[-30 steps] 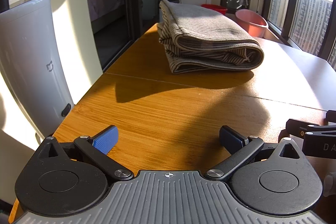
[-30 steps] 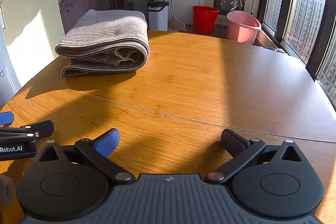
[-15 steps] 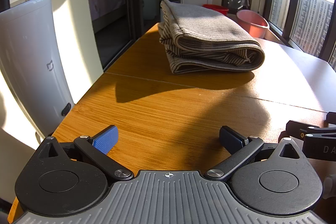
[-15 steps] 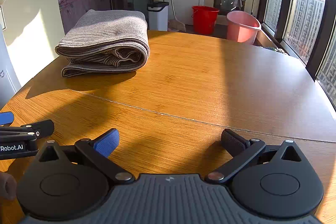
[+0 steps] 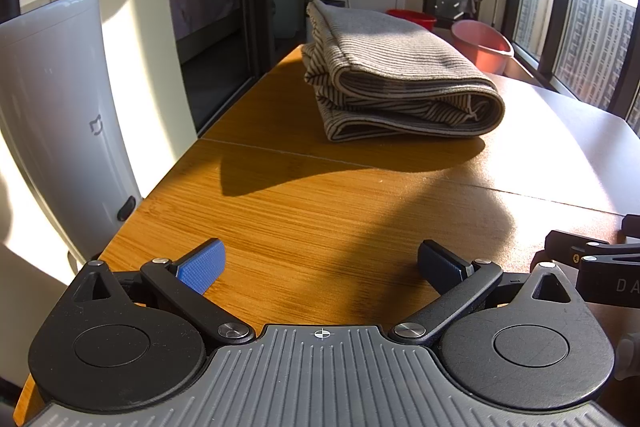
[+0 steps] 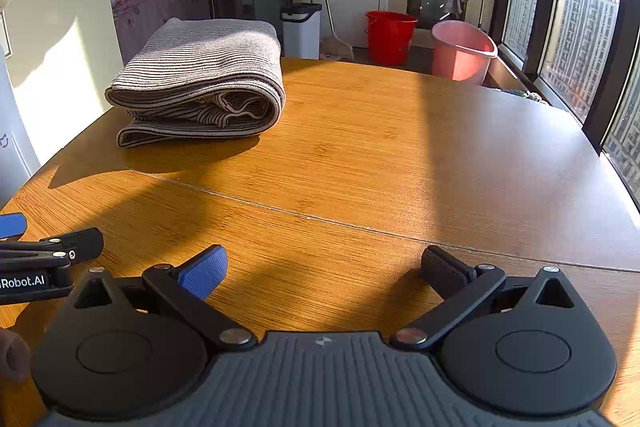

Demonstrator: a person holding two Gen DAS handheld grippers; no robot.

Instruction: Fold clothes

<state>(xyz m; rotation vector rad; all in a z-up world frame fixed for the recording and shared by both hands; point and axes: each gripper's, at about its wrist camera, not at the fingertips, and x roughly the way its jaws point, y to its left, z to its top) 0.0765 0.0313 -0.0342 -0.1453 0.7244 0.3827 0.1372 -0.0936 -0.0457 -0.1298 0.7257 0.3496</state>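
A grey striped garment (image 5: 396,83) lies folded in a neat stack on the wooden table (image 5: 320,211), towards its far left side; it also shows in the right wrist view (image 6: 200,83). My left gripper (image 5: 320,263) is open and empty, low over the table's near edge, well short of the garment. My right gripper (image 6: 324,267) is open and empty too, beside the left one and to its right. Each gripper's side shows at the edge of the other's view.
A tall white appliance (image 5: 56,115) stands close off the table's left edge. Beyond the far edge are a red bucket (image 6: 390,37), a pink basin (image 6: 462,53) and a white bin (image 6: 301,29). Windows run along the right.
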